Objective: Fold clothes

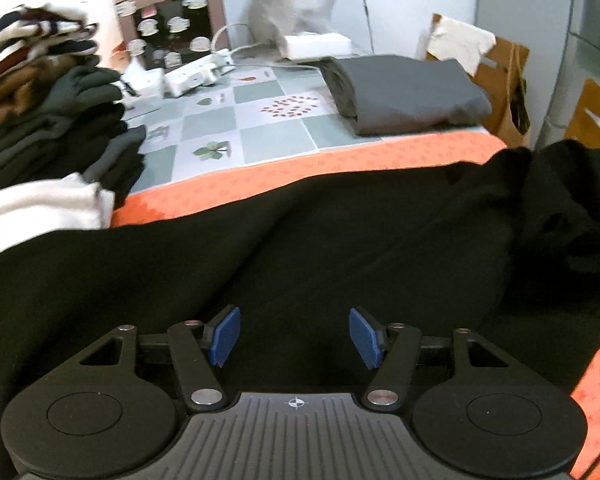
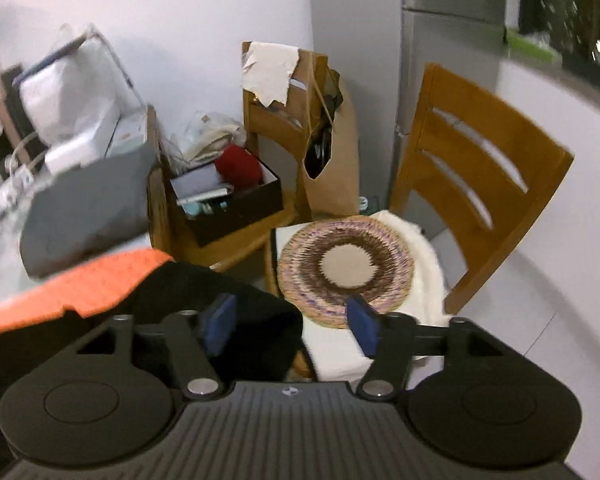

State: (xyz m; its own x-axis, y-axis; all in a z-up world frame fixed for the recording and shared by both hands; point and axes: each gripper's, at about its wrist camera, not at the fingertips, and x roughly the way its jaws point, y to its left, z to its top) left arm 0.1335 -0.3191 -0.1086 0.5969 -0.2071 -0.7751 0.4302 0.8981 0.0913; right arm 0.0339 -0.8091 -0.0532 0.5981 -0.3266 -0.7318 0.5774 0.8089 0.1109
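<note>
A black garment [image 1: 340,240] lies spread across the near part of the orange-edged table [image 1: 300,164], bunched up at its right end. My left gripper [image 1: 296,336] hovers just above the cloth, open, its blue pads [image 1: 226,336] wide apart and gripping nothing. In the right wrist view, the garment's end [image 2: 256,320] hangs at the table's corner [image 2: 112,280]. My right gripper [image 2: 291,328] stands open over that end, its pads [image 2: 362,330] not pressing on the cloth.
A tall stack of folded clothes [image 1: 48,112] fills the table's left side, and a folded grey item [image 1: 404,92] lies at the back right. Beyond the table's corner stand a chair with a round woven mat [image 2: 346,268], a box of clutter [image 2: 228,196] and a paper bag [image 2: 332,160].
</note>
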